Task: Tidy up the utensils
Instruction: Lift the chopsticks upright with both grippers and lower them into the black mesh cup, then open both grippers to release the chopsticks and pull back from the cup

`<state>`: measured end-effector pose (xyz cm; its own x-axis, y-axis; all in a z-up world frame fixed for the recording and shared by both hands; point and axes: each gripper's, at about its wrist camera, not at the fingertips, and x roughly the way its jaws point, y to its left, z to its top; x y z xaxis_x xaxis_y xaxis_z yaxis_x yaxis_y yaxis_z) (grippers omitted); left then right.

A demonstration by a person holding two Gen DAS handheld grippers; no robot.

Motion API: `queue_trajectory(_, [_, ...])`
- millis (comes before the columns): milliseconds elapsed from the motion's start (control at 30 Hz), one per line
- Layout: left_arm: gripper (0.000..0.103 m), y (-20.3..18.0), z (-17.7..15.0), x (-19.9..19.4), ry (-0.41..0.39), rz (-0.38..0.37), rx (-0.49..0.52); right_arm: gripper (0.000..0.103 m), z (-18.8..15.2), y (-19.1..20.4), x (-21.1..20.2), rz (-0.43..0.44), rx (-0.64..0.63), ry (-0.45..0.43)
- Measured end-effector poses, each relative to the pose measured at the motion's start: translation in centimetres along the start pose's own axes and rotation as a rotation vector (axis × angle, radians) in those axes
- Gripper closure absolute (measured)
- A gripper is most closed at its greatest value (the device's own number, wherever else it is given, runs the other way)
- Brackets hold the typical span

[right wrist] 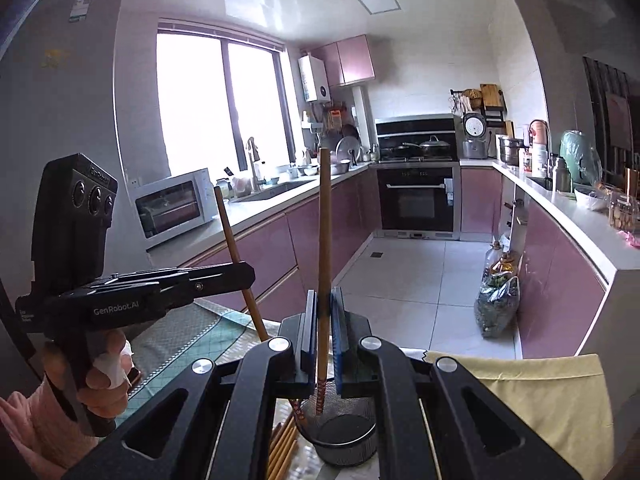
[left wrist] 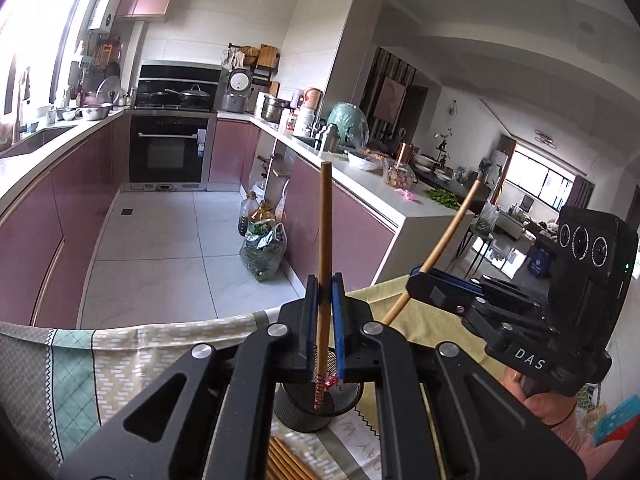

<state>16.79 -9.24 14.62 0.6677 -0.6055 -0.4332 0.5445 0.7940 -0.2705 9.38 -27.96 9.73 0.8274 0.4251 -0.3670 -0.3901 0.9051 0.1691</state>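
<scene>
My left gripper (left wrist: 325, 308) is shut on a wooden chopstick (left wrist: 325, 220) held upright, its patterned tip down inside a black mesh cup (left wrist: 316, 408) on the table. My right gripper (right wrist: 323, 320) is shut on a second chopstick (right wrist: 324, 216), also upright, its tip over the same mesh cup (right wrist: 344, 436). Each gripper shows in the other's view: the right gripper (left wrist: 416, 280) with its slanted chopstick (left wrist: 452, 228), the left gripper (right wrist: 244, 276) with its chopstick (right wrist: 230, 232). Several more chopsticks (left wrist: 288, 460) lie flat beside the cup.
A patterned tablecloth (left wrist: 120, 352) covers the table, with a yellow cloth (right wrist: 540, 392) at the right. Beyond the table edge is the kitchen floor, pink cabinets (left wrist: 60, 216), an oven (left wrist: 168, 152), and a bag of greens (left wrist: 264, 252) with bottles by the counter.
</scene>
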Motion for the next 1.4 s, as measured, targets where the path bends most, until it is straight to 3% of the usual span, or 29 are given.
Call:
queue_trajectory(333, [0.096,1.6,-3.4,7.6,0.215,0.015,0.001,0.098,-2.5,-1.2,5.1,-0.008,0.001,0.214])
queue_trajectory(533, [0.096,2.9,-4.7,9.6,0.233,0.024,0.012,0.097,-3.7,-1.8,7.4,-0.017,0.019,0.320])
queue_trajectory(867, [0.092,3.2,-5.6,11.5,0.251,0.058,-0.001,0.096,-4.0,-2.5,9.1,-0.044,0.074,0.327])
queue_trajectory(967, [0.077,3.1,-5.9,10.5,0.214,0.084,0.007,0.093,-4.2,-2.5,9.0,-0.056,0.080,0.311])
queue_trajectory(1167, [0.060,3.3,-6.9,6.7,0.110,0.143,0.015,0.083,-4.8,-1.5,6.6,-0.070,0.070,0.244])
queue_trajectory(1300, [0.049,3.5,-8.4,3.7,0.061,0.211,0.053,0.070,-5.4,0.3,3.8,-0.032,0.034,0.192])
queue_trajectory(1400, [0.044,4.0,-10.4,1.9,0.068,0.246,0.069,0.065,-6.3,2.1,2.4,0.014,-0.010,0.189])
